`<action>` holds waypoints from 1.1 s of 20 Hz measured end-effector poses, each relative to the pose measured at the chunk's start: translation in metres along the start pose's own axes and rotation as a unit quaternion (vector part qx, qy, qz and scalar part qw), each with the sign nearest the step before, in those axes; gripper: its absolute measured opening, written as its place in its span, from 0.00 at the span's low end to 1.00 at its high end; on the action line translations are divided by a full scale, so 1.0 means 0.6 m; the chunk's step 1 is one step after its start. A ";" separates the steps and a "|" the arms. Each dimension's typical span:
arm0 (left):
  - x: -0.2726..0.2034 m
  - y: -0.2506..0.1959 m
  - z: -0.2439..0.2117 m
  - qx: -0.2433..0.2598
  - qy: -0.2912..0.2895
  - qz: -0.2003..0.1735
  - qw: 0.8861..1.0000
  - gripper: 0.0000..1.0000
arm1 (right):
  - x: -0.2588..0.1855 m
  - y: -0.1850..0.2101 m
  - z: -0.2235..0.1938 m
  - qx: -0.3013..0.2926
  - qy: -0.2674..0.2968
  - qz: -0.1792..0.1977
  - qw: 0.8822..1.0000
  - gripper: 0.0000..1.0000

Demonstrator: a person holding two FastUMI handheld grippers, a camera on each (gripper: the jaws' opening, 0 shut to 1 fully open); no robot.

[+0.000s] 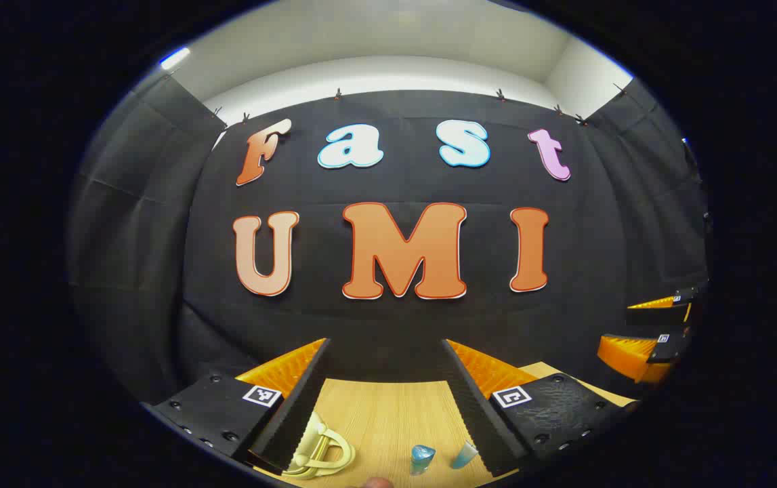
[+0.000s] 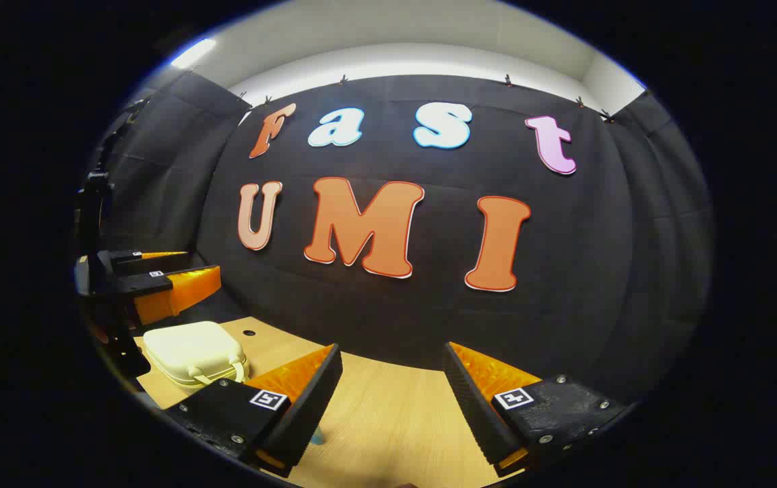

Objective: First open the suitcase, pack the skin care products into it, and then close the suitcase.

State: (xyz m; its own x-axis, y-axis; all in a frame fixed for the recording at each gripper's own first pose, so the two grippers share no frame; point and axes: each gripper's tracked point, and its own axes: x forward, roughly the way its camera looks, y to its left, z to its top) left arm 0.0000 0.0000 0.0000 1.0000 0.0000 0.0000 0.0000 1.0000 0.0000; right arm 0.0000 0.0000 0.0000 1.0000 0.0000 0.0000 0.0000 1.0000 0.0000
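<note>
Right gripper view: suitcase (image 2: 193,354) sits closed on the bench (image 2: 388,420), nothing packed; I hold both claws, left claw (image 1: 388,400) and right claw (image 2: 391,400), spread empty

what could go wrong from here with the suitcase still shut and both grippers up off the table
The small blue bottles stand close beside the suitcase, so the left gripper, coming down for the handle, could knock them over. The suitcase looks light and sits loose on the table; prying the lid one-handed may slide it.
</note>
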 end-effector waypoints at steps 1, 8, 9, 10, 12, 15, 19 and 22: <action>0.003 0.003 -0.002 0.004 -0.001 0.010 1.000 0.96 | 0.002 0.007 -0.003 0.002 0.000 0.012 1.000 0.96; 0.025 0.030 0.008 0.004 -0.015 0.004 1.000 0.96 | 0.038 0.047 0.005 0.030 -0.003 0.011 0.999 0.95; 0.031 0.029 0.000 0.007 -0.008 -0.009 1.000 0.96 | 0.042 0.052 0.005 0.038 0.002 0.001 0.999 0.95; 0.033 0.034 0.000 0.008 -0.008 -0.020 1.000 0.97 | 0.045 0.060 0.006 0.045 0.004 -0.008 0.999 0.95; 0.044 0.045 0.008 0.013 -0.018 -0.038 0.999 0.97 | 0.051 0.073 0.015 0.051 0.001 -0.027 0.998 0.95; 0.053 0.060 -0.001 0.029 -0.013 -0.048 0.998 0.97 | 0.060 0.098 0.012 0.047 0.009 -0.039 0.998 0.95; 0.068 0.089 -0.049 0.077 0.014 -0.045 0.996 0.99 | 0.075 0.120 0.009 0.047 0.015 -0.043 0.998 0.95; 0.075 0.103 -0.102 0.115 0.042 -0.050 0.991 0.99 | 0.087 0.119 0.008 0.040 0.017 -0.049 0.998 0.95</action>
State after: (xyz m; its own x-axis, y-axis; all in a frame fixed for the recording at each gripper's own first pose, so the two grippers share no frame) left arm 0.0451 0.0617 -0.0611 0.9914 -0.0889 -0.0955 0.1084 0.9686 0.2238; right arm 0.0521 0.0714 0.0048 0.9945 -0.0970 -0.0384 0.0997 0.9919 0.0787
